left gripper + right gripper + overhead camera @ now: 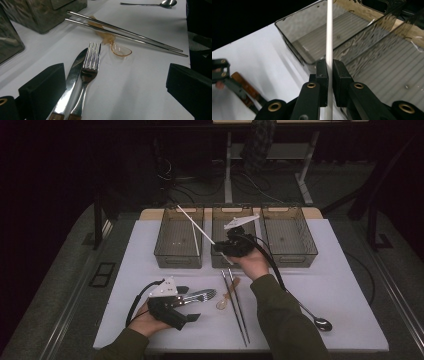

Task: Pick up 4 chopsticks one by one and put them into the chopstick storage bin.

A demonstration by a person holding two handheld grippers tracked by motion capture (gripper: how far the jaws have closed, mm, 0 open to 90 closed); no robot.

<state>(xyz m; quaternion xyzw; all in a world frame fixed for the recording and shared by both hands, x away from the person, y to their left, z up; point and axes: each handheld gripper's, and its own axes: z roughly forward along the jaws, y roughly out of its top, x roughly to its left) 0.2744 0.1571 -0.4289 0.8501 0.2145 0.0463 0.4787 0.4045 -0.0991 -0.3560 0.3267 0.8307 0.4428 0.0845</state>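
**White stick clamped over the trays, fork and knife between open fingers**

The right gripper (231,245) is held above the near edge of the middle tray (221,220), at the far side of the white surface (340,290). Its fingers (322,72) are pressed together on a thin white stick (329,37), which passes straight up between the two pads and on over the trays. In the high view the stick (195,224) slants from the gripper up and to the left, across the left tray (165,245), with its far end near that tray's far left corner. A third tray (305,240) stands to the right of the other two.

The left gripper (192,304) is low over the near left part of the surface, its fingers (42,87) spread well apart. A fork (90,65) and a knife (75,72) lie side by side between them, closer to the left finger, with the knife just beside that pad and their tips pointing away from the gripper. I cannot tell whether either finger touches them.

To the right of the fork lie a small clear amber spoon (120,50) and a pair of metal chopsticks (130,33), the chopsticks resting across the spoon's handle. A metal spoon (320,321) lies near the right edge of the surface, beside the person's right sleeve (285,320).
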